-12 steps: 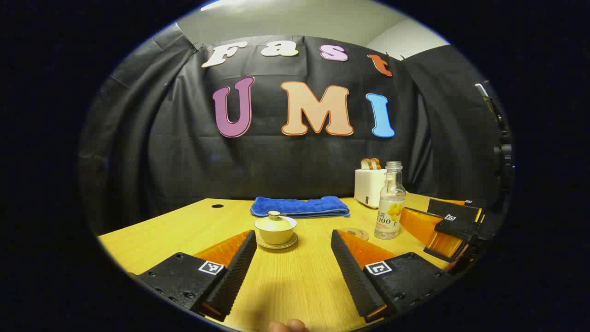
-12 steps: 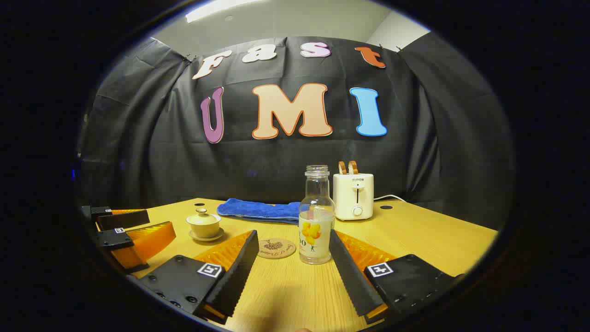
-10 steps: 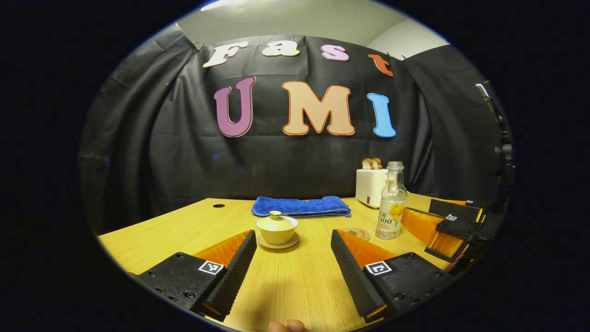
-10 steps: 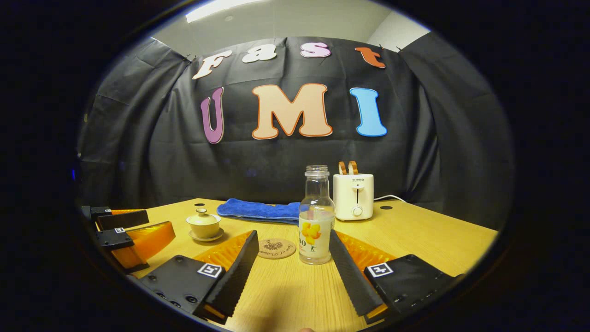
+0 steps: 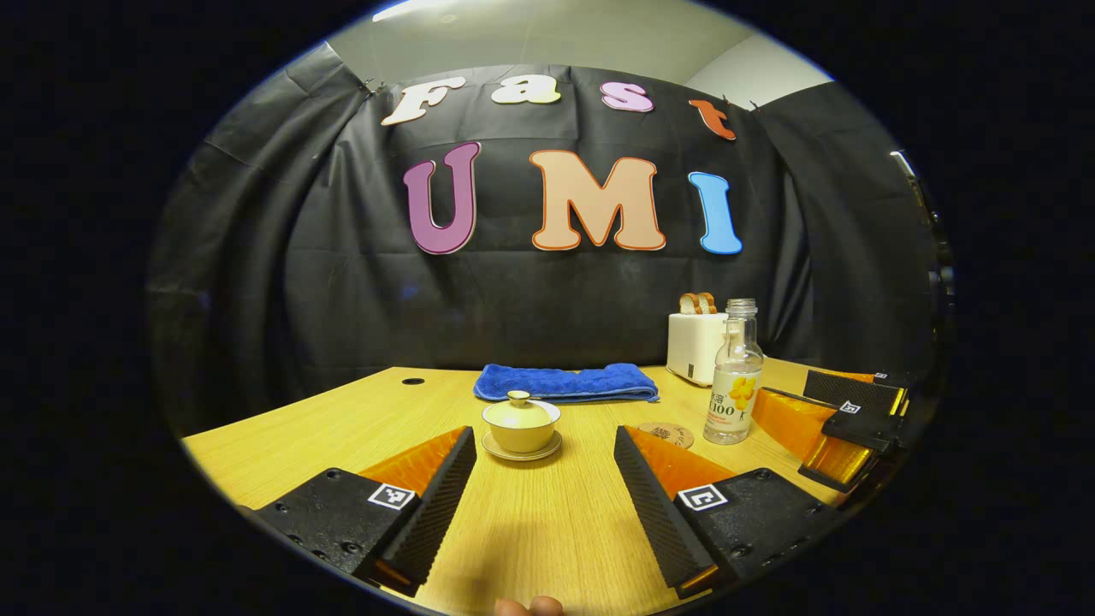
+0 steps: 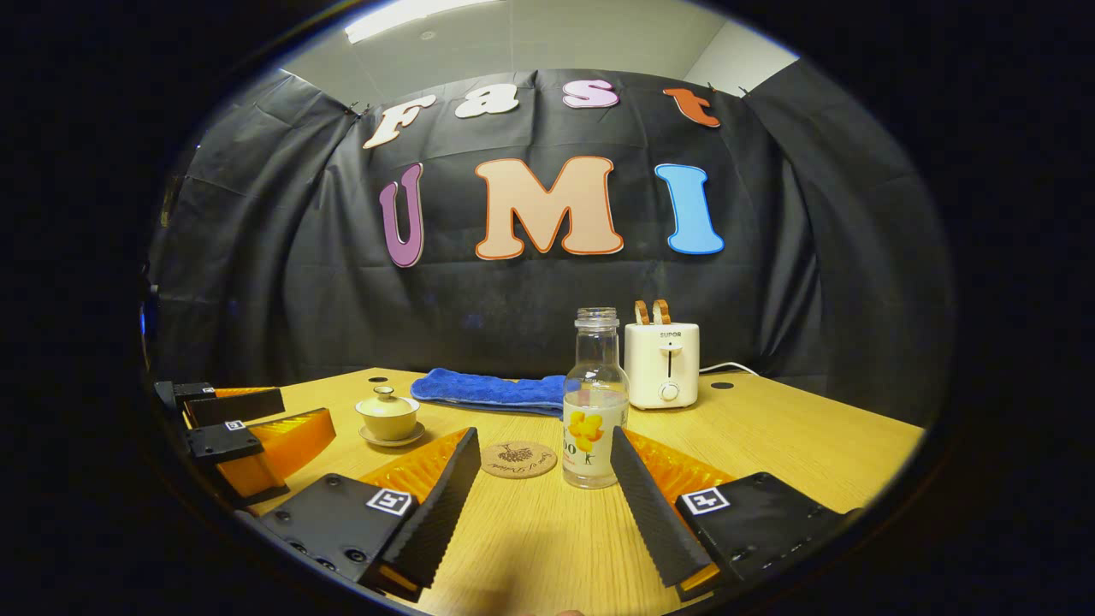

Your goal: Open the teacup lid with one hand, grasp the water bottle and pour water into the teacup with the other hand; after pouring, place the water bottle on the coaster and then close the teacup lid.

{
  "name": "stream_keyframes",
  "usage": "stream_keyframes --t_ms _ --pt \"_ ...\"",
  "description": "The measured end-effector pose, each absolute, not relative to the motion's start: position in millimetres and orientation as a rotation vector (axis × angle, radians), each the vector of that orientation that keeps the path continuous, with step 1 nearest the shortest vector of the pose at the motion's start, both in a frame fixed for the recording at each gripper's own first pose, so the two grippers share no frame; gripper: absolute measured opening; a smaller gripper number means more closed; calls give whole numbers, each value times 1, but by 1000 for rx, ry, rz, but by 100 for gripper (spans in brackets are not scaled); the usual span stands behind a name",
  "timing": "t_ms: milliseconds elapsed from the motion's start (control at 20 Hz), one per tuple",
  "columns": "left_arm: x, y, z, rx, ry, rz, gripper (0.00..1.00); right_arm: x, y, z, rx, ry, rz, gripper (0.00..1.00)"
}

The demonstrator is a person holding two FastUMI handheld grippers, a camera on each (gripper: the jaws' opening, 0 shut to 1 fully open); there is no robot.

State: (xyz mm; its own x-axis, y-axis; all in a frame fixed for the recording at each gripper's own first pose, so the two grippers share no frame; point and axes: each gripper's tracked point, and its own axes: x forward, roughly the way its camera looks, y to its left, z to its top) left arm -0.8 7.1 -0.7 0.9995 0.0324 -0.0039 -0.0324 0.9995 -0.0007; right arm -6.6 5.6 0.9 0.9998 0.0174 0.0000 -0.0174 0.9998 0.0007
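1 teacup, 1 bottle, 1 coaster, 2 grippers.

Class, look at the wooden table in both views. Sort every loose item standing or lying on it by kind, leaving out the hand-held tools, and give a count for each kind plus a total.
Drinkware: 2, the lidded cream ceramic teacup on its saucer and the clear uncapped glass water bottle
Round brown coaster: 1
Folded blue towel: 1
White toaster: 1
Total: 5
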Motion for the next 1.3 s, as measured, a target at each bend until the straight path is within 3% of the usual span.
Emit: stream_keyframes --t_ms 1000,1300 --pt "-3 6 0 1 6 21 95 -9 5 2 0 1 13 97" --pt "28 11 0 2 1 17 95 -9 5 1 0 2 13 97"
